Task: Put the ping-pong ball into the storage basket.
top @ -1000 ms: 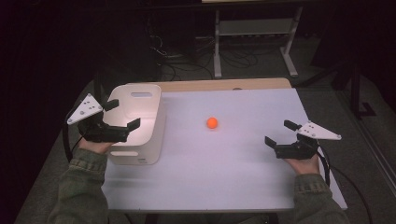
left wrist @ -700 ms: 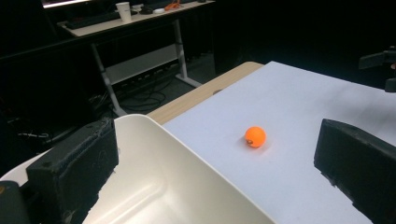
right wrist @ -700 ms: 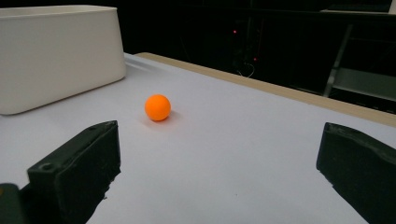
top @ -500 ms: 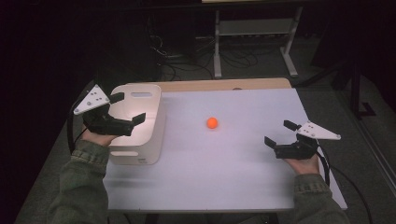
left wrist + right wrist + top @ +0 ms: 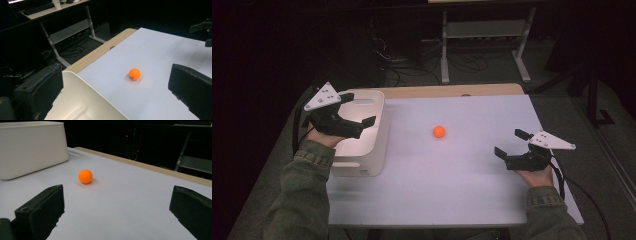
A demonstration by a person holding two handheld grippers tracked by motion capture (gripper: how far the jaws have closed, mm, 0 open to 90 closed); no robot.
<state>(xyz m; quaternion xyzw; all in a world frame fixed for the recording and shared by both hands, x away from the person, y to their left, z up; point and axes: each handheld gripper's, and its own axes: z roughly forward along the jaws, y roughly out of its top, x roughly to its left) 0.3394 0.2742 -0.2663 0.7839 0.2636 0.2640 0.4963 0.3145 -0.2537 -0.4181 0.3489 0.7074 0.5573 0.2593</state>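
A small orange ball (image 5: 439, 131) rests on the white table top (image 5: 452, 185), near its middle; it appears too in the left gripper view (image 5: 134, 74) and in the right gripper view (image 5: 85, 176). A white plastic bin (image 5: 374, 134) stands at the table's left side. My left gripper (image 5: 357, 109) hovers open over the bin, jaws pointing toward the ball, nothing between them. My right gripper (image 5: 511, 142) stands open low over the table at the right, well apart from the ball, and holds nothing.
The bin's rim (image 5: 95, 93) lies just under the left jaws, and its wall (image 5: 32, 147) rises left of the ball. A wooden strip (image 5: 452, 91) edges the table's far side. Beyond it stand a metal shelf frame (image 5: 484, 35) and cables on a dark floor.
My left gripper has risen and moved farther back over the bin. The right gripper and the ball have stayed where they were.
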